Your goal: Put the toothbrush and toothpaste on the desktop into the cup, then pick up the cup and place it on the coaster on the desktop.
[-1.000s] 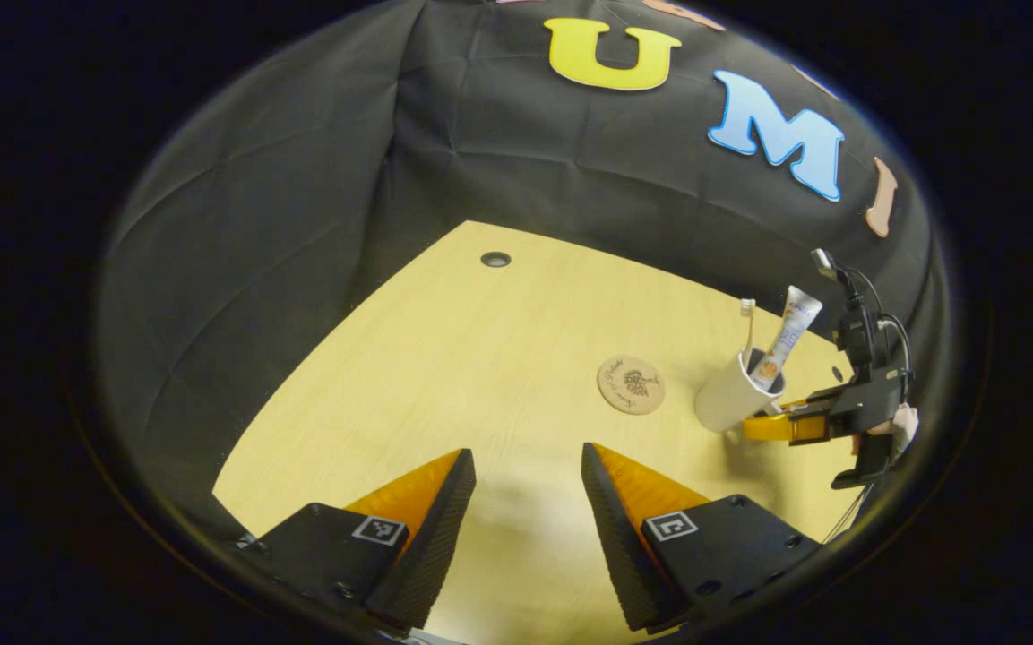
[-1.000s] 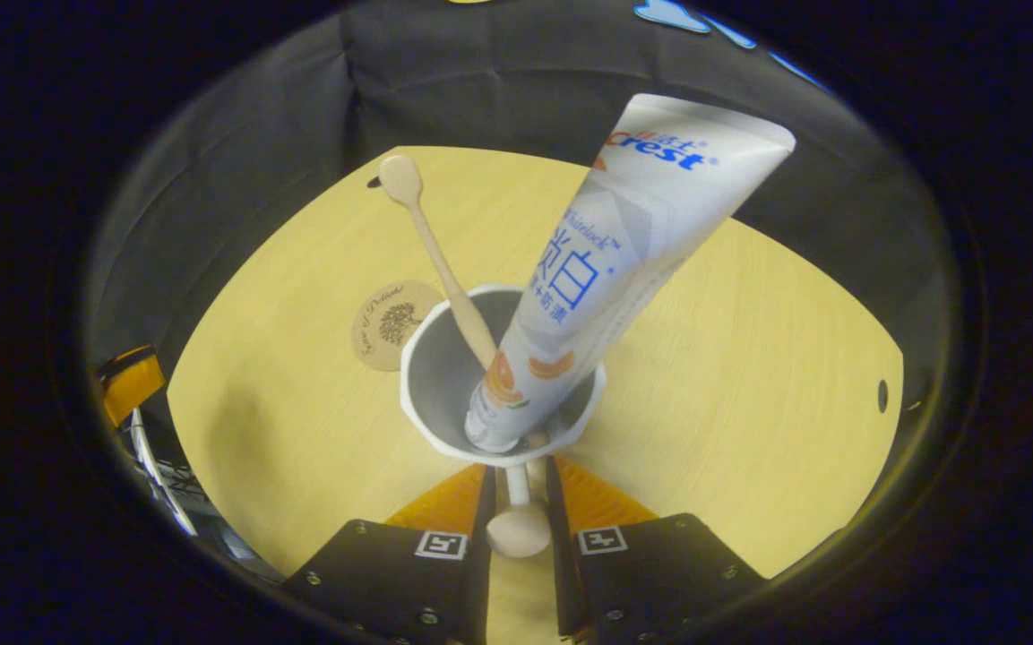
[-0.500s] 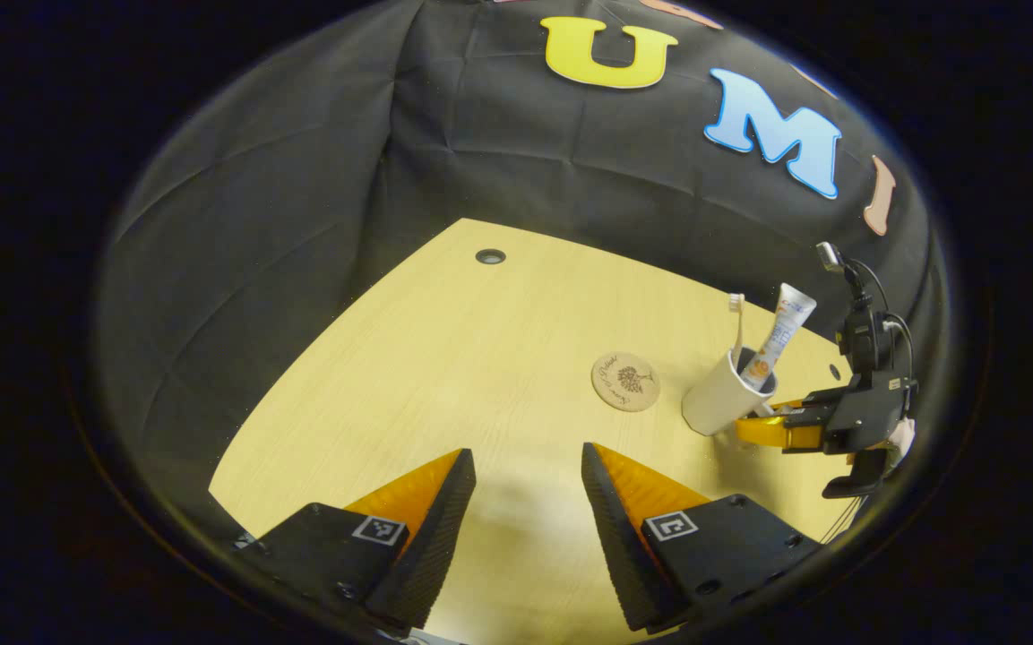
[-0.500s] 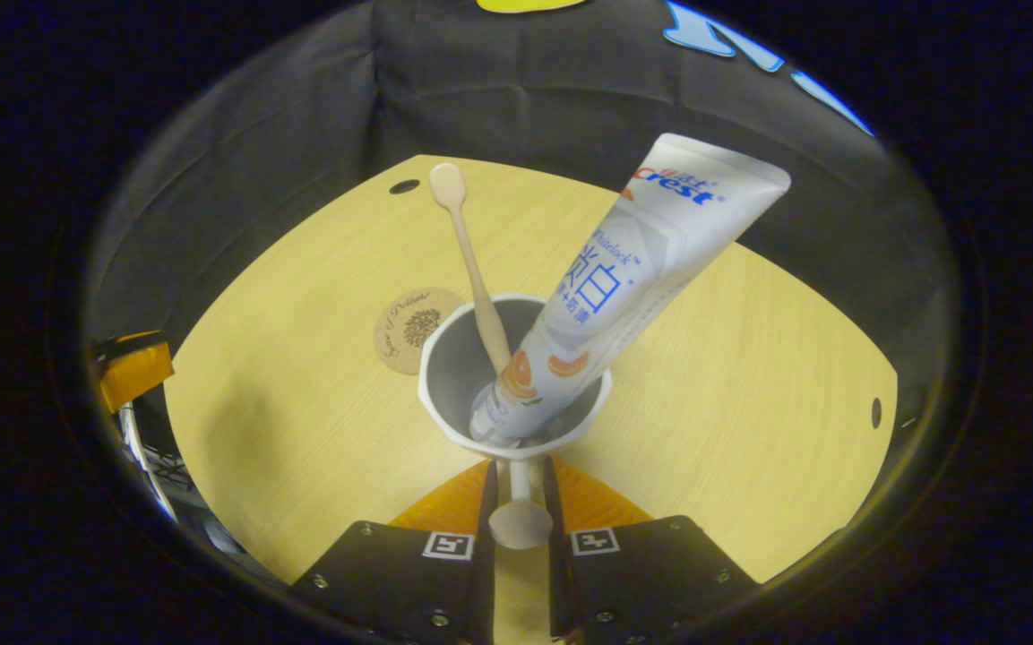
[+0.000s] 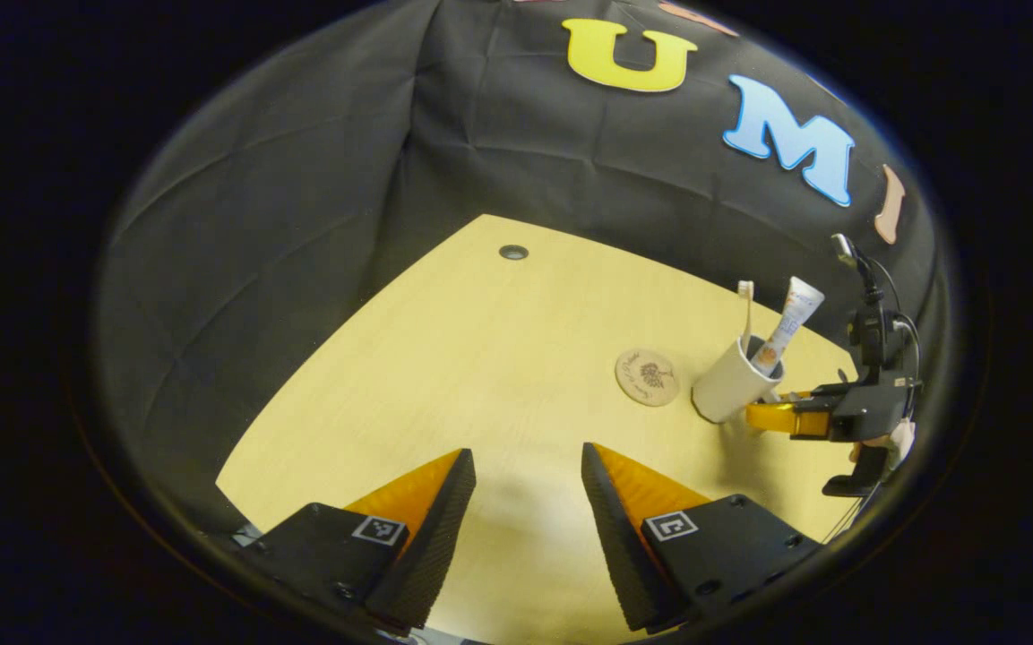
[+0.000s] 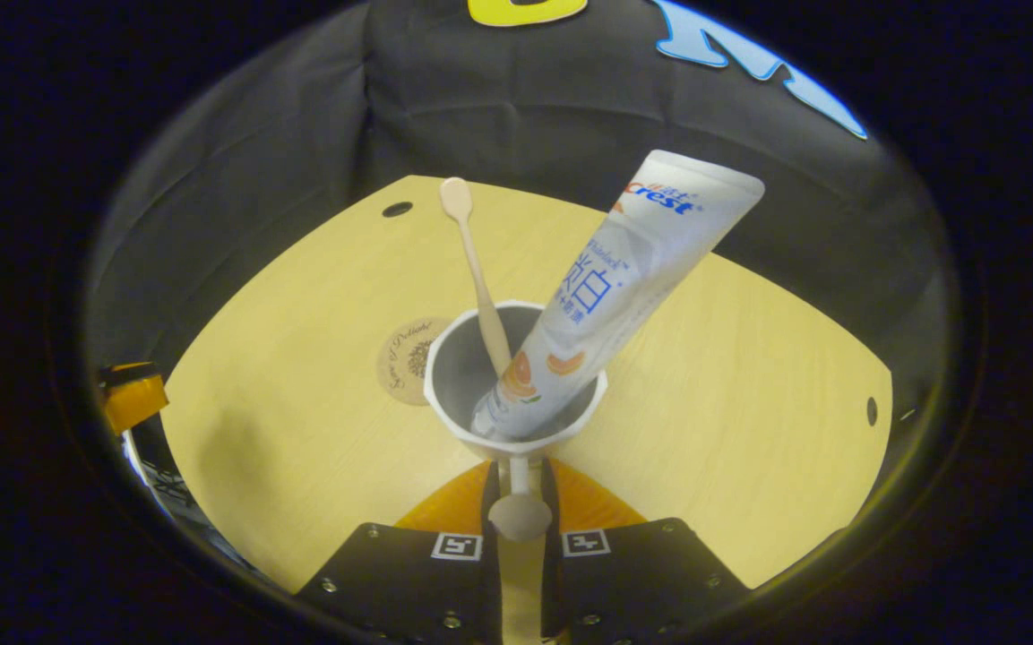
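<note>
A white cup (image 6: pixel 458 376) holds a pale toothbrush (image 6: pixel 476 269) and a white toothpaste tube (image 6: pixel 624 269), both leaning out of it. My right gripper (image 6: pixel 519 475) is shut on the cup's handle (image 6: pixel 520 515). The round wooden coaster (image 6: pixel 401 358) lies just left of the cup, partly behind its rim. In the left gripper view the cup (image 5: pixel 731 390) tilts beside the coaster (image 5: pixel 648 377), with the right gripper (image 5: pixel 771 417) behind it. My left gripper (image 5: pixel 527 470) is open over bare table, nothing between its fingers.
The light wooden table (image 5: pixel 480 358) has a cable hole (image 5: pixel 513 252) near its far edge, and black cloth walls close behind. A hand (image 5: pixel 892 439) holds the right gripper at the table's right side. The left gripper's orange finger (image 6: pixel 131 399) shows at the far left.
The right gripper has carried the cup closer to the coaster, whose edge now hides behind the cup's rim. The left gripper stays open and has barely shifted.
</note>
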The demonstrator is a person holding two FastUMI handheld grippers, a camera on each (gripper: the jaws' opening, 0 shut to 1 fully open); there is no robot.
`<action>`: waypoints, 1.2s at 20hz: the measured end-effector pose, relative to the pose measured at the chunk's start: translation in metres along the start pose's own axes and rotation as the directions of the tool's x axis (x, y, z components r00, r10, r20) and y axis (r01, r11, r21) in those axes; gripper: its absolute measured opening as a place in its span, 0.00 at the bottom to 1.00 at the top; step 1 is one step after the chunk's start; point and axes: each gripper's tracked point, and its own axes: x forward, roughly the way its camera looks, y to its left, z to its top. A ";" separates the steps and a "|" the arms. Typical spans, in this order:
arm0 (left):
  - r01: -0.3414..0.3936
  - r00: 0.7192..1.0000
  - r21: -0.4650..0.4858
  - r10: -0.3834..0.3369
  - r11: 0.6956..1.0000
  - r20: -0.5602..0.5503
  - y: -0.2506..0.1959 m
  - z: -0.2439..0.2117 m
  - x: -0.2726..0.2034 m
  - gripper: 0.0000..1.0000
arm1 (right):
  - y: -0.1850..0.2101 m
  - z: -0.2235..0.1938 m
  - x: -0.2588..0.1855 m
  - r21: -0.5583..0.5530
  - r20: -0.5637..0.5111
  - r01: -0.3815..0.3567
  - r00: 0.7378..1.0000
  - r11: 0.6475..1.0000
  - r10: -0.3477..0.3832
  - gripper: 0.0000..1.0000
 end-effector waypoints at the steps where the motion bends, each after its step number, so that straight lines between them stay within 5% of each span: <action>1: -0.003 1.000 0.001 0.003 1.000 -0.004 0.004 -0.003 -0.004 0.82 | 0.002 0.003 0.000 0.010 0.012 0.000 1.000 1.000 0.000 0.17; 24: -0.073 0.997 -0.063 0.072 0.995 -0.015 -0.007 -0.044 -0.070 0.82 | -0.001 0.022 -0.011 -0.046 0.044 -0.020 0.999 0.999 0.022 0.18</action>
